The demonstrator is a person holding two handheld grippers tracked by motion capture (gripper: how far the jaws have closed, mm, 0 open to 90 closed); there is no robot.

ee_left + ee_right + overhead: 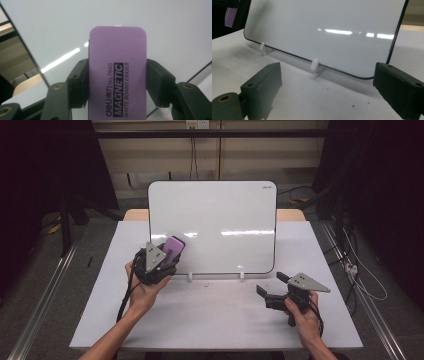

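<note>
Closest in, the right gripper (270,290) just sits on the table (215,320) with its jaws wide and nothing between them, clearly waiting. The left gripper (167,252) clamps the purple eraser (117,75) by its sides, felt toward the whiteboard (220,220) for wiping. Whether it touches the board is hard to tell.

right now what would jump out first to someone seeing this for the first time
The big whiteboard standing upright on small white feet at the back middle of the table, its surface wiped clean. Next, the purple eraser clamped in the left gripper, held up at the board's lower left corner. The right gripper rests open over the table near the board's lower right corner, holding nothing.
</note>
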